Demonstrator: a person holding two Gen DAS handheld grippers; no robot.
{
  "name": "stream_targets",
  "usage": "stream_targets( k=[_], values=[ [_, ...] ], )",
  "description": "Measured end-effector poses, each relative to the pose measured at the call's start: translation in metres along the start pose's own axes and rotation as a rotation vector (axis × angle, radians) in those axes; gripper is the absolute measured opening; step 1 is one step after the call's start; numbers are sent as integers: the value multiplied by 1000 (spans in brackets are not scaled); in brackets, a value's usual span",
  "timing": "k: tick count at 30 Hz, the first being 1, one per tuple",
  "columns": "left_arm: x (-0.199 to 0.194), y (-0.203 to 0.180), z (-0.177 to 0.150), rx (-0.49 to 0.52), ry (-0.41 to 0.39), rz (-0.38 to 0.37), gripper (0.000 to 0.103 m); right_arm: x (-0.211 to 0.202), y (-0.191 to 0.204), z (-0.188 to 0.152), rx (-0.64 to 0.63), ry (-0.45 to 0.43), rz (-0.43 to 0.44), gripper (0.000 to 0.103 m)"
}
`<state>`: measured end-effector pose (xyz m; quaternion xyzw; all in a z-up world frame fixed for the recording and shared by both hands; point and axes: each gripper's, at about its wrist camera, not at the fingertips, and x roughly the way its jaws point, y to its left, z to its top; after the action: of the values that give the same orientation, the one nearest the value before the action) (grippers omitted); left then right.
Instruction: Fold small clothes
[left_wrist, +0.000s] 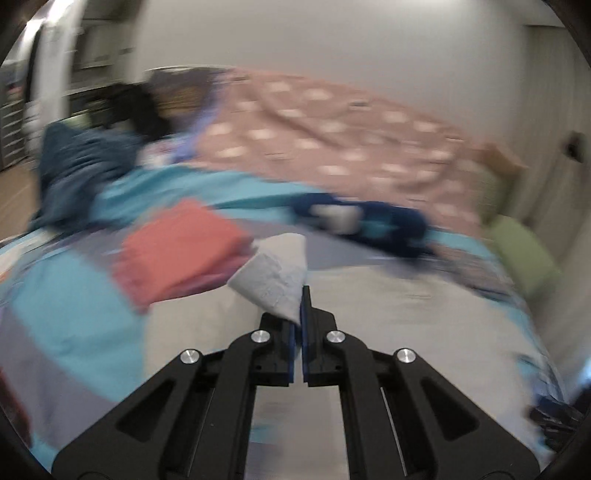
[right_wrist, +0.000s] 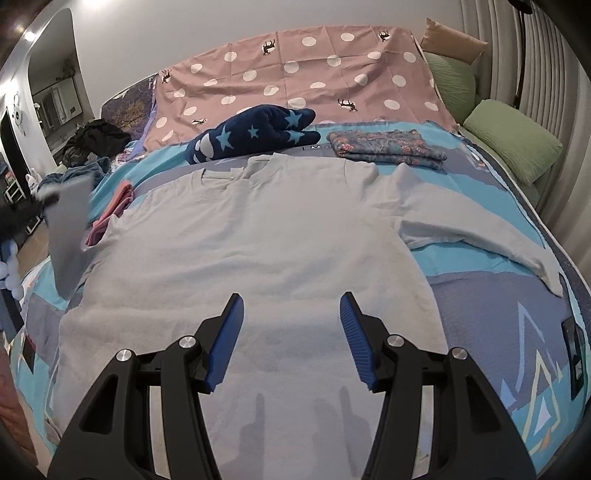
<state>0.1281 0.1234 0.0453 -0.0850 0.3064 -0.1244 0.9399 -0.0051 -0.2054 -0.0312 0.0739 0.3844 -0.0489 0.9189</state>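
Note:
A pale grey long-sleeved shirt (right_wrist: 258, 236) lies flat on the bed, neck away from me, its right sleeve (right_wrist: 480, 232) spread out to the right. My left gripper (left_wrist: 301, 295) is shut on the cuff of the left sleeve (left_wrist: 273, 277) and holds it up off the bed. That lifted sleeve (right_wrist: 70, 229) hangs at the left edge of the right wrist view. My right gripper (right_wrist: 291, 306) is open and empty above the shirt's lower body. The left wrist view is blurred by motion.
A folded pink garment (left_wrist: 177, 247) lies left of the shirt. A navy star blanket (right_wrist: 255, 133) and a folded floral garment (right_wrist: 388, 146) lie behind it. Green pillows (right_wrist: 513, 144) sit at the right, dark clothes (right_wrist: 96, 142) at the far left.

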Motion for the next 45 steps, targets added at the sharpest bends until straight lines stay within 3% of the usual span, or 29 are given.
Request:
stream_targets(
  k=[2,5,7,9,15,22,29,34,40,45],
  values=[
    [1,-39,-4,68,1,-34,2,-1,-4,-1,-1,0,-7,56],
    [11,-67,-17,80,68,-113,2,1,-18,-1,20,7,-15,57],
    [16,-84,-26,124,85,-123,2,8,-25,2,46,38,5,57],
    [22,-105,-35,175,99,-132,2,15,-29,8,84,72,73,57],
    [43,-115,-58,185,181,-180,2,42,-6,48,87,178,329,57],
    [50,-115,-73,179,216,-178,2,119,58,100,114,420,483,57],
    [55,-121,-88,222,252,-195,4,133,104,116,2,456,423,57],
    [63,-138,-112,264,293,-249,30,144,75,108,21,475,372,57],
    [66,-146,-125,249,322,-330,34,143,50,98,-1,479,347,57],
    [64,-140,-125,230,323,-300,35,149,55,95,-24,506,374,57]
  ],
)
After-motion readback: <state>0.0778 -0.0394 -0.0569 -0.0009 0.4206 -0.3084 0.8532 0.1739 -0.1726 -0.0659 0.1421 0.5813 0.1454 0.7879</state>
